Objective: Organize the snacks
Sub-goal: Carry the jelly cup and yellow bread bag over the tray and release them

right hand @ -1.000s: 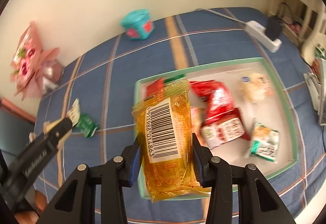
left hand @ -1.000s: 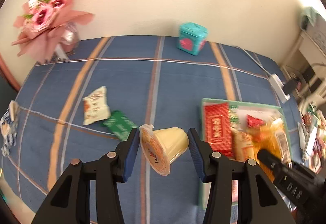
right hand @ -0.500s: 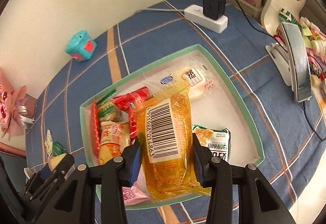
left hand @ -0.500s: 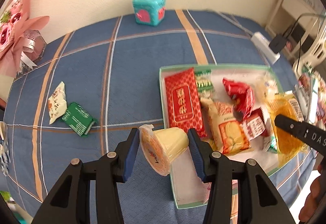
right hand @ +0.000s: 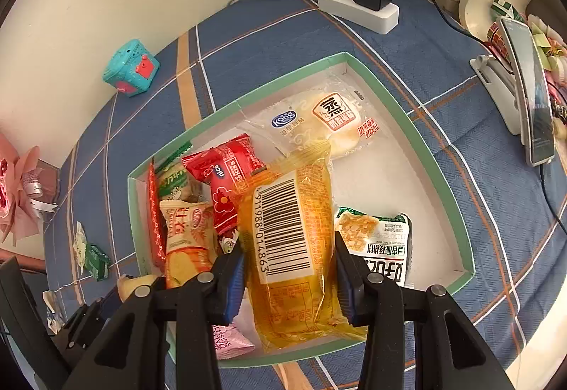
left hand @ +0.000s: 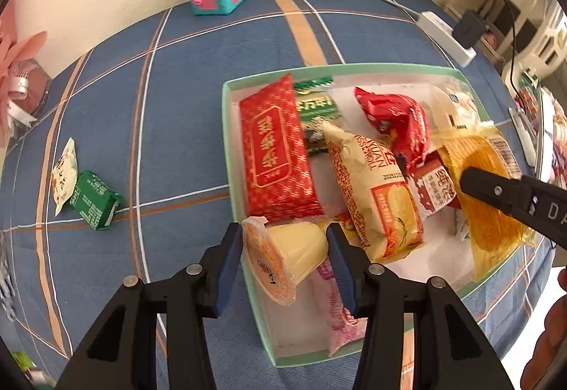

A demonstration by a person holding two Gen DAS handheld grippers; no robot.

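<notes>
Blue plaid cloth (left hand: 177, 99) under green-rimmed tray (left hand: 226, 128).

Left wrist view: we note left gripper (left hand: 285, 257) clamped on jelly cup (left hand: 283, 259), lid facing left, cup over tray's near-left wall, bare floor just beyond. Cup base hidden by finger.

Right wrist view: right gripper (right hand: 288, 269) pinches orange packet (right hand: 294, 248), long axis pointing away, above tray middle (right hand: 418, 138); free floor lies right. Packet hides snacks beneath.

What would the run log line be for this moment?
left gripper: shut on yellow pudding cup | right gripper: shut on orange barcode snack packet | both over green-rimmed tray
</notes>
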